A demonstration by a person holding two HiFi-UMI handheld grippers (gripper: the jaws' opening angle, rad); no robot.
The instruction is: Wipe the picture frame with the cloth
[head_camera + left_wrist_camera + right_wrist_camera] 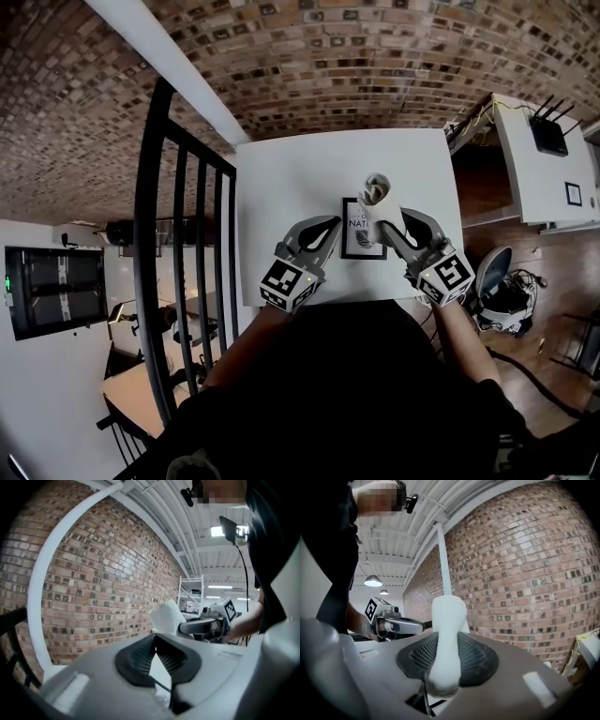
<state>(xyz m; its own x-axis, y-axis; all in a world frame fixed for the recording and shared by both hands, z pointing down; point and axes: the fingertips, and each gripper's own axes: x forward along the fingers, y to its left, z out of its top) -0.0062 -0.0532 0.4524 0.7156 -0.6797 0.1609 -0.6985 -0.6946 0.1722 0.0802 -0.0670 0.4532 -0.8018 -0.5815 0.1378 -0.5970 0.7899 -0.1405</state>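
picture frame (360, 236), a dark-edged one with a pale print, sits on the white table (291, 178) near its front edge, a little right of the middle. whether it lies flat or is tipped up i can't tell from the head view.

the left gripper (330, 228) comes in at the frame's left side. in the left gripper view its jaws (155, 660) are pinched in close, with only a thin white wedge and a fine dark rim between the ribbed pads. that looks like the frame's edge clamped there.

the right gripper (390, 221) is on the frame's right side and squeezes a rolled white cloth (378, 192). in the right gripper view the cloth (447, 639) stands up between the two mesh pads, with its rounded end poking out past the tips. from overhead the cloth hangs over the frame's top right corner, but i can't tell if it touches.

a brick wall (375, 66) runs past the table's far edge, and a black railing (155, 234) stands off its left edge.
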